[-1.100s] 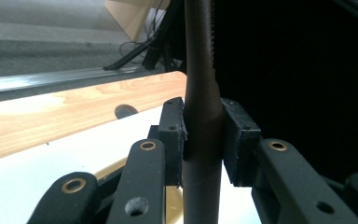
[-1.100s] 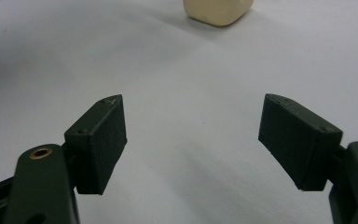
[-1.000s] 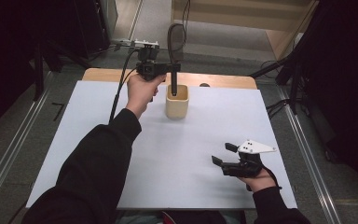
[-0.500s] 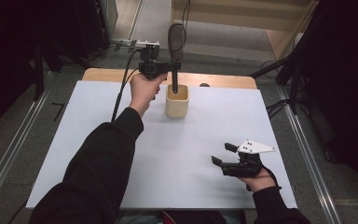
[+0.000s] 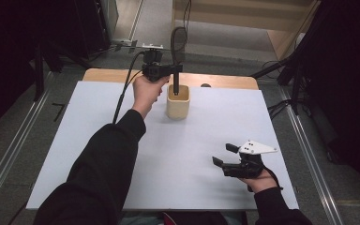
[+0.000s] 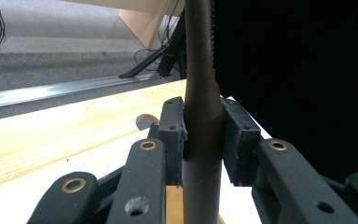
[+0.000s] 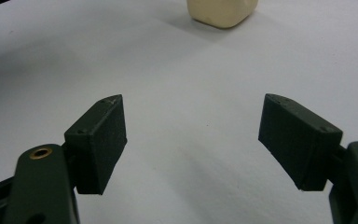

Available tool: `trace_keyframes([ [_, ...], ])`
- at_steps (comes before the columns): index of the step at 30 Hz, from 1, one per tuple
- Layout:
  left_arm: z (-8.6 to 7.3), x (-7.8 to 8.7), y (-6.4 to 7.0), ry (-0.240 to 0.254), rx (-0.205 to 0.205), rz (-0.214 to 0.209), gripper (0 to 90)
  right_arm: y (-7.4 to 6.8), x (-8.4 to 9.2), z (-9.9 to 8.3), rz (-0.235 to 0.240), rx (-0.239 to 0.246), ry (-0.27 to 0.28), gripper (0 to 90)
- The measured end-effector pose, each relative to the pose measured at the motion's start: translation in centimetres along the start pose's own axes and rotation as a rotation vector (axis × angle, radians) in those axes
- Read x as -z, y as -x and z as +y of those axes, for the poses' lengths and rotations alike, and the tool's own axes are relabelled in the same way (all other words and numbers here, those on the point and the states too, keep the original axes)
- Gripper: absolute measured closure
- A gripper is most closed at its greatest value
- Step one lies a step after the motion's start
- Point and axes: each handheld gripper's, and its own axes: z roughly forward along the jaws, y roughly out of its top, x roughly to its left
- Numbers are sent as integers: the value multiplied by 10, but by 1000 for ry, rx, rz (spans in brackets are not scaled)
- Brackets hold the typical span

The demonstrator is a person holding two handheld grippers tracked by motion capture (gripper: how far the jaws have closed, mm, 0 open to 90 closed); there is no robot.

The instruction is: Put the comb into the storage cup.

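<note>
Nearest, at five o'clock on the white table [image 5: 98, 154], the right gripper [image 5: 220, 155] rests with jaws spread wide, holding nothing. Farther off, toward twelve o'clock, the left gripper [image 5: 176, 70] is clamped on a dark utensil handle [image 6: 201, 116] standing upright in the cream cup [image 5: 177, 102].

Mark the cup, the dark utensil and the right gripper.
cup [image 5: 177, 108]: high view, front wall.
dark utensil [image 6: 201, 93]: left gripper view, handle above the jaws clamping it.
right gripper [image 7: 191, 140]: right gripper view, midway between its open jaws.
</note>
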Motion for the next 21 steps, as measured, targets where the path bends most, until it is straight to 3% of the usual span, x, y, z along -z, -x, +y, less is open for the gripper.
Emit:
trace_keyframes([
  [12, -6, -8, 2, -26, -36, 6, 728, 1, 1, 0, -3, 5, 4, 214],
  [21, -13, -9, 0, -22, -25, -2, 727, 0, 1, 0, -1, 5, 7, 215],
])
